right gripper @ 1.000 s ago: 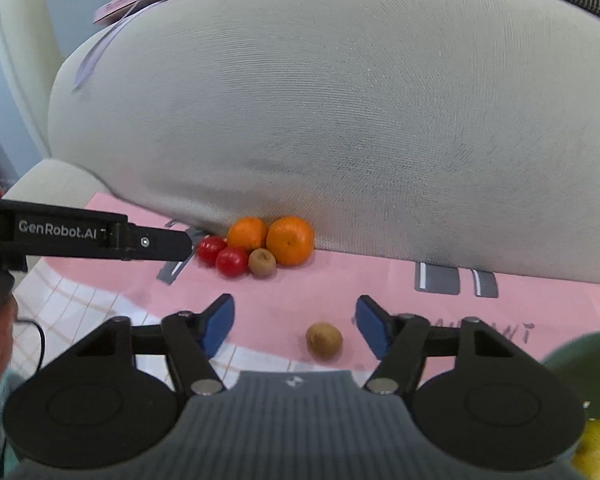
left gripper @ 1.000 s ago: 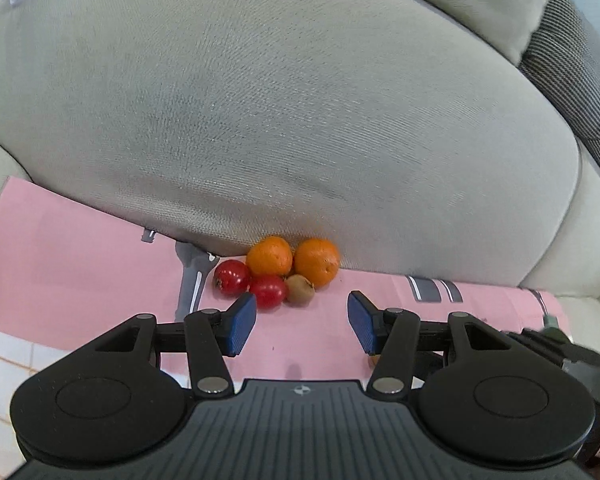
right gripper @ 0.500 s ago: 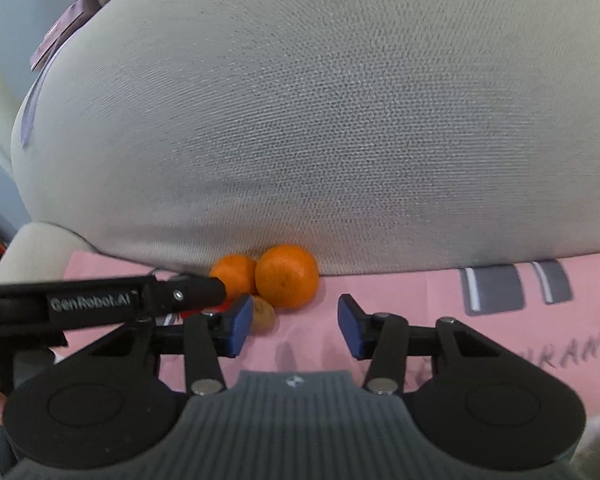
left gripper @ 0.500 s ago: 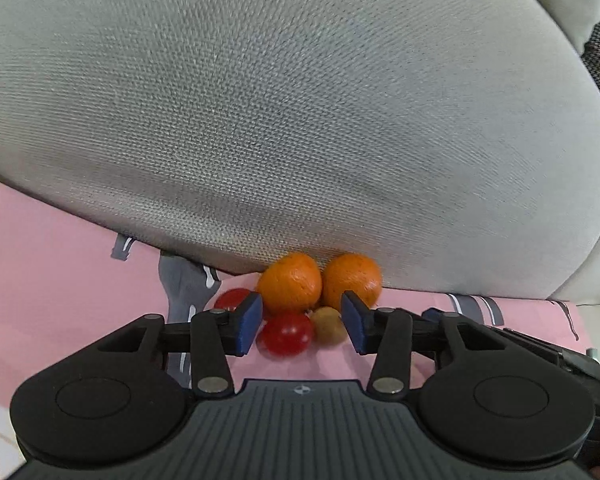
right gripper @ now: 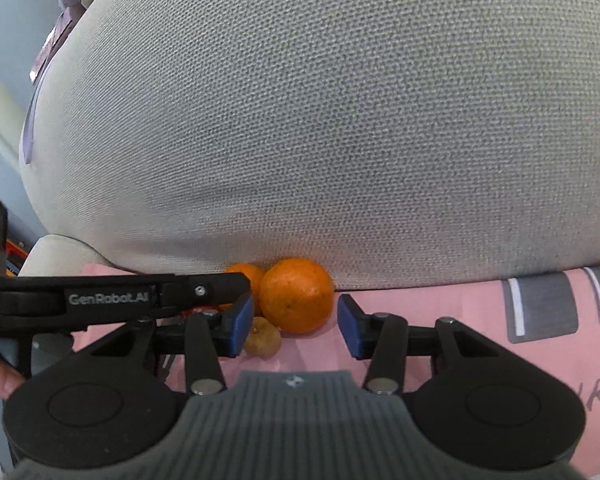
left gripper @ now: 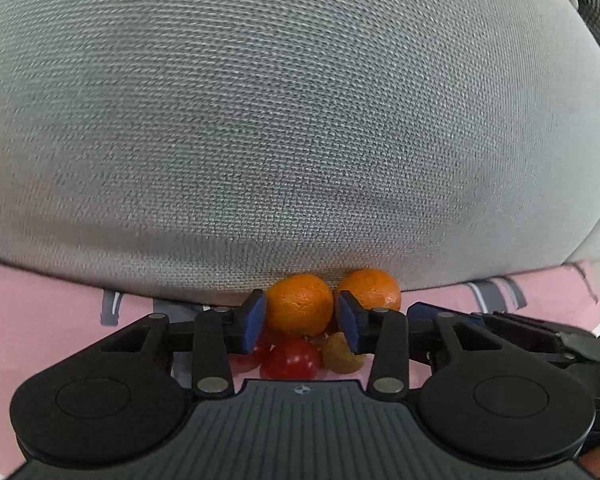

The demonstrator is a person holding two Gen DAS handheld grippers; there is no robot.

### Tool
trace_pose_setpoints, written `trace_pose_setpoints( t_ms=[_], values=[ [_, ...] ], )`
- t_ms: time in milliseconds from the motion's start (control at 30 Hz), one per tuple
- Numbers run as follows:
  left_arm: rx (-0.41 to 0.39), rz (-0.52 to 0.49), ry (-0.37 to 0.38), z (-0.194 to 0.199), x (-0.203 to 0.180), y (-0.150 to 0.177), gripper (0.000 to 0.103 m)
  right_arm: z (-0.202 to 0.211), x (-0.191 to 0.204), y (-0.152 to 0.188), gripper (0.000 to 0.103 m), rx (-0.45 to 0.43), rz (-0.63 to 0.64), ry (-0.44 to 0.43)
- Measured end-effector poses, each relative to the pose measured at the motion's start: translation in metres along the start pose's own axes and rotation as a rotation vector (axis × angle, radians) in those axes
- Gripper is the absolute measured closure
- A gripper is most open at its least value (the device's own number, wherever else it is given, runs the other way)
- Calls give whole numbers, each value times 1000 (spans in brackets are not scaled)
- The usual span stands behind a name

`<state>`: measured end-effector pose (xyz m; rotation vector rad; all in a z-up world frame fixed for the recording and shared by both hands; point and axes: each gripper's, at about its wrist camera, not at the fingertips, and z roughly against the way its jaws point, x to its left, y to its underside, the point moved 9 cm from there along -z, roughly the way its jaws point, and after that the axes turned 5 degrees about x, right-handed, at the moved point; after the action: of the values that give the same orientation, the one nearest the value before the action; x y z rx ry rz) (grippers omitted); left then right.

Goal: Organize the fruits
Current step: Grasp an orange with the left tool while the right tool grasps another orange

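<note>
A heap of fruit lies on the pink cloth [left gripper: 40, 320] against a grey sofa cushion [left gripper: 300, 120]: two oranges, red tomatoes and a brown kiwi. My left gripper [left gripper: 302, 322] is open with its blue pads on either side of the left orange [left gripper: 300, 308]; a tomato [left gripper: 290, 362] and the kiwi [left gripper: 342, 354] lie just below it. My right gripper [right gripper: 294, 328] is open, its pads flanking the right orange [right gripper: 296, 294], with the kiwi [right gripper: 262, 342] at its left pad. The right orange also shows in the left wrist view [left gripper: 370, 288].
The big grey cushion [right gripper: 320, 120] rises directly behind the fruit. The left gripper's arm [right gripper: 120, 298] crosses the right wrist view on the left, hiding part of the left orange [right gripper: 246, 276]. The pink cloth [right gripper: 480, 320] has grey printed marks [right gripper: 540, 308].
Both grippers have moved forward to the heap, so each now has an orange between its pads. A second kiwi seen in front of the right gripper one second ago is out of view.
</note>
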<state>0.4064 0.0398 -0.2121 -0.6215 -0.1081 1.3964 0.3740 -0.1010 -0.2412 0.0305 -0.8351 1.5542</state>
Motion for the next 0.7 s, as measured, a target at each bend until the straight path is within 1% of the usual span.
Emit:
trace_pose_setpoints(
  t_ms=[67, 133, 200, 233, 300, 400, 467, 500, 533, 667, 700],
  values=[
    [15, -12, -6, -2, 0, -1, 51, -1, 0, 1, 58, -1, 2, -1],
    [43, -20, -16, -7, 1, -2, 45, 0, 0, 1, 57, -1, 2, -2],
    [74, -24, -34, -15, 1, -4, 43, 0, 0, 1, 57, -3, 4, 1],
    [83, -24, -36, -18, 0, -5, 41, 1, 0, 0, 57, -5, 5, 2],
    [87, 1, -17, -22, 3, -7, 41, 3, 1, 1, 57, -7, 7, 3],
    [86, 61, 16, -25, 8, -8, 43, 7, 1, 4, 57, -3, 13, 1],
    [76, 73, 22, -24, 12, -6, 44, 4, 2, 5, 57, 4, 15, 0],
    [73, 73, 25, -25, 11, -6, 46, 1, 2, 6, 57, 6, 17, 0],
    [70, 77, 35, -26, 10, -3, 53, -1, 2, 6, 57, 7, 17, 2],
    [61, 92, 45, -30, 10, 5, 53, -3, 3, 4, 57, 4, -7, -11],
    [51, 96, 44, -23, 15, 6, 53, -4, 3, 3, 57, 4, -18, -15]
  ],
)
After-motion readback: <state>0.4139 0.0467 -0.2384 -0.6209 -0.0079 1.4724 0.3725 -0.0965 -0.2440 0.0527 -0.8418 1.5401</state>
